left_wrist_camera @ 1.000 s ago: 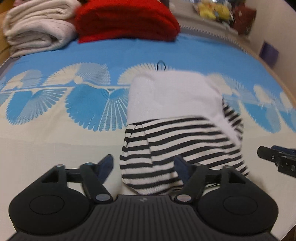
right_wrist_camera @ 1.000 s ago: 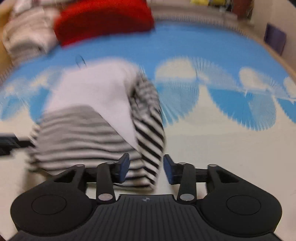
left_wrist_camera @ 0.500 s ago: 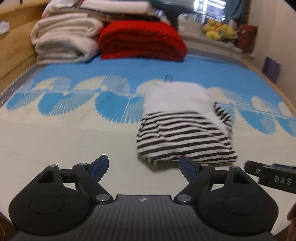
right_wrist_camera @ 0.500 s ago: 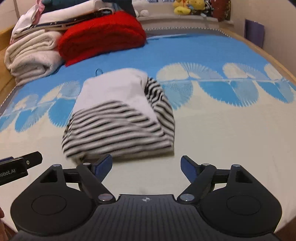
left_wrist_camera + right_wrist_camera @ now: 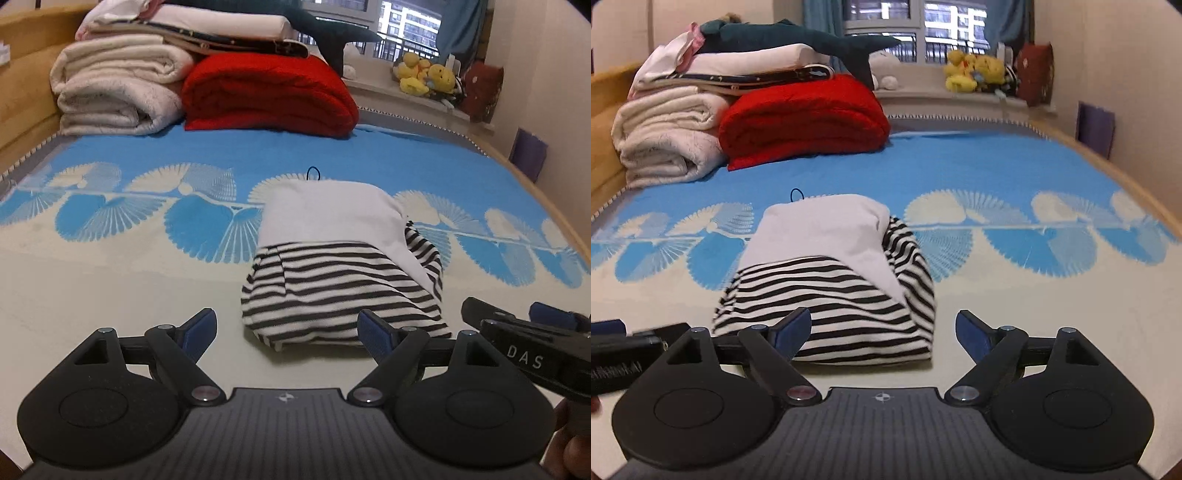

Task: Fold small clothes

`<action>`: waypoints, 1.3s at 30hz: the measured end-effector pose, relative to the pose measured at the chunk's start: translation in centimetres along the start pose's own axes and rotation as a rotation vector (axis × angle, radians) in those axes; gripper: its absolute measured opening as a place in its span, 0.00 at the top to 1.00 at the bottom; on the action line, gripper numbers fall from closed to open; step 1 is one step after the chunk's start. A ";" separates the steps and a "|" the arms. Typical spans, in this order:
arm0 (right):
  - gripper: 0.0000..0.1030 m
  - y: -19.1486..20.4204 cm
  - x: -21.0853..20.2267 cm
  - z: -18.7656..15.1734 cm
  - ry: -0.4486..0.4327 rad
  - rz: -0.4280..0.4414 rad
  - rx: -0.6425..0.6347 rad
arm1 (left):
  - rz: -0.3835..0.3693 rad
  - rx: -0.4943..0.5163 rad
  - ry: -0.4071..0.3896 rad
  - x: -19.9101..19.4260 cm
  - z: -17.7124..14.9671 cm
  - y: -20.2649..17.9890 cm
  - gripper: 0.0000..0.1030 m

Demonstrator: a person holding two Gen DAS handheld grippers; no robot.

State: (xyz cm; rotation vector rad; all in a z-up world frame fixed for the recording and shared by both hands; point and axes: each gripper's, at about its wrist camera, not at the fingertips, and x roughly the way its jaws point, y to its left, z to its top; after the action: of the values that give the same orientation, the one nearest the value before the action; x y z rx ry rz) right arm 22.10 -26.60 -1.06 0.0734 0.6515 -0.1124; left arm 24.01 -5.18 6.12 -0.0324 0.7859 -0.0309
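A small folded garment [image 5: 343, 273], white at the far part and black-and-white striped at the near part, lies on the bed; it also shows in the right wrist view [image 5: 834, 280]. My left gripper [image 5: 286, 334] is open and empty, just in front of the garment's near edge. My right gripper [image 5: 882, 332] is open and empty, also just short of the near edge. The right gripper shows at the right of the left wrist view [image 5: 524, 343]. The left gripper shows at the left edge of the right wrist view [image 5: 620, 345].
The bed cover [image 5: 110, 280] is blue and cream with fan patterns. Folded white blankets [image 5: 114, 92] and a red blanket [image 5: 269, 92] are stacked at the far end. Plush toys [image 5: 424, 74] sit on the windowsill. A small black loop [image 5: 313, 171] lies behind the garment.
Both grippers have opened, let go of the garment and pulled back from it. The garment now lies folded and still on the bed.
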 end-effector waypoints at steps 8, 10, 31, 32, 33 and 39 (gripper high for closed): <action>0.16 -0.1 1.2 0.9 -0.008 -0.026 -0.014 | 0.003 0.010 0.015 1.2 0.1 -0.3 0.15; 0.16 0.0 1.6 1.0 -0.001 -0.021 -0.012 | 0.010 0.003 0.017 1.3 0.2 -0.2 0.15; 0.16 1.1 1.6 0.8 0.004 0.007 -0.056 | 0.011 0.013 0.011 1.1 0.0 -0.8 0.15; 0.16 1.2 1.6 0.8 0.005 0.009 -0.059 | 0.010 0.012 0.013 1.1 0.0 -0.7 0.15; 0.16 1.4 1.6 0.7 0.005 0.006 -0.060 | 0.008 0.010 0.015 1.1 0.1 -0.7 0.15; 0.16 1.7 1.8 0.7 0.005 0.005 -0.062 | 0.007 0.008 0.014 1.1 0.1 -0.5 0.15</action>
State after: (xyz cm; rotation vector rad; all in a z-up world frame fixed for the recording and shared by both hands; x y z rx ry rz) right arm 24.17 -25.12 -1.55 0.0159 0.6589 -0.0871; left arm 24.85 -5.76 5.49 -0.0220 0.8003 -0.0272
